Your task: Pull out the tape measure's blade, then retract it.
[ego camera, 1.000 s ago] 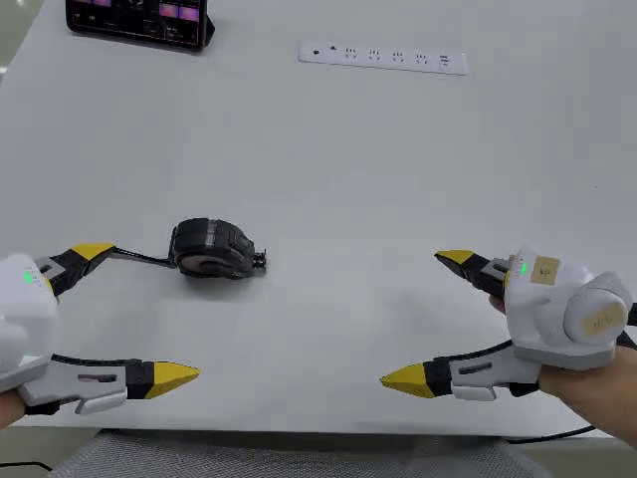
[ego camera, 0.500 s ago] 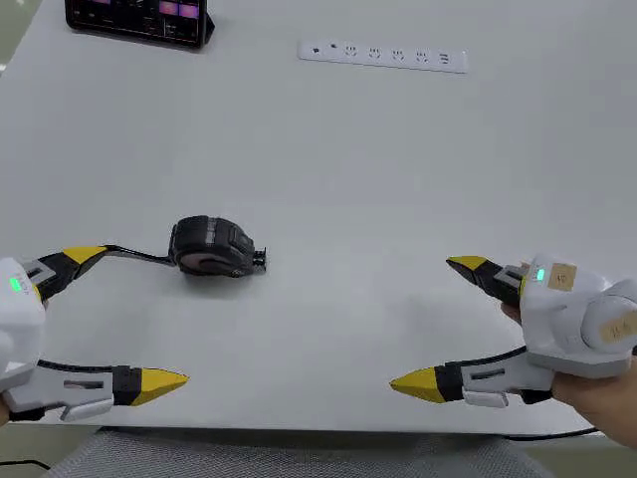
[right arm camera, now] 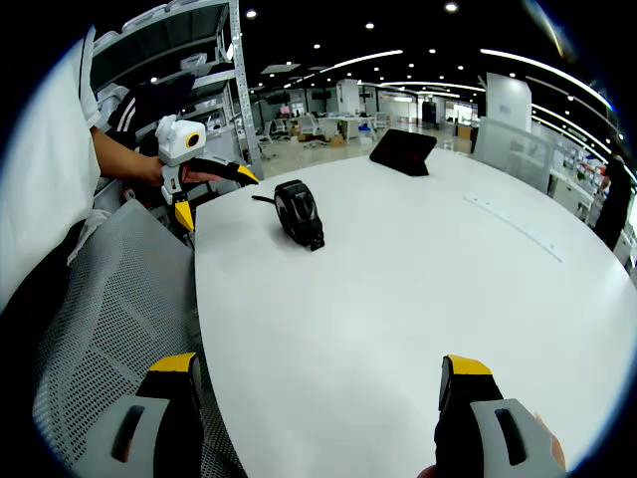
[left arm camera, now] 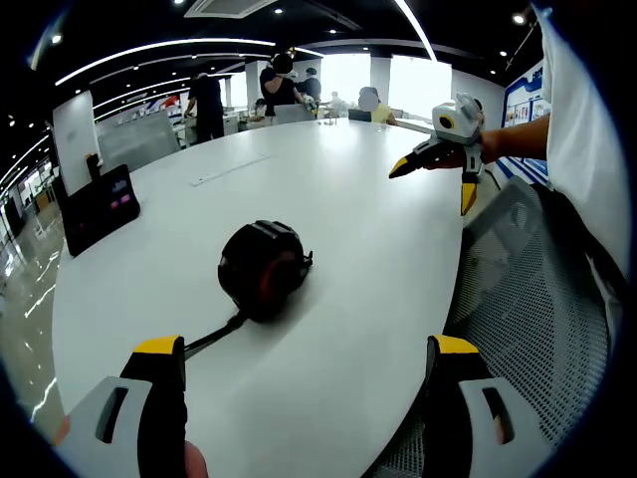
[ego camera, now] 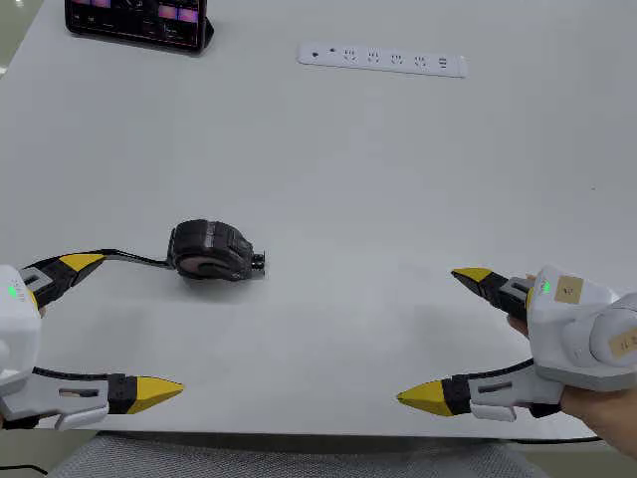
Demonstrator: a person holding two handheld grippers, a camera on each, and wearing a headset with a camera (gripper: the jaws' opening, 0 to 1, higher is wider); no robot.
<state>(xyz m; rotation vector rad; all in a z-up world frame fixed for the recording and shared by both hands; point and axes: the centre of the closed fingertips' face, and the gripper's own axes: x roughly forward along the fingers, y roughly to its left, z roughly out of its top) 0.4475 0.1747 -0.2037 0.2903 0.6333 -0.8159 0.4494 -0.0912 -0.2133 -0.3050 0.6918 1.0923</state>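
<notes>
Black, rubbery-looking casing marks the tape measure (ego camera: 211,250), which lies on the white bench (ego camera: 378,169) just ahead of my left gripper (ego camera: 124,324), its wrist cord (ego camera: 134,258) trailing toward that gripper. Both sets of fingers are spread wide and hold nothing; the right gripper (ego camera: 443,337) hangs well apart. I judge the case compact, dense and grippy. I'd pin it with the left and pinch the small stiff hook (ego camera: 259,261), which could slip.
</notes>
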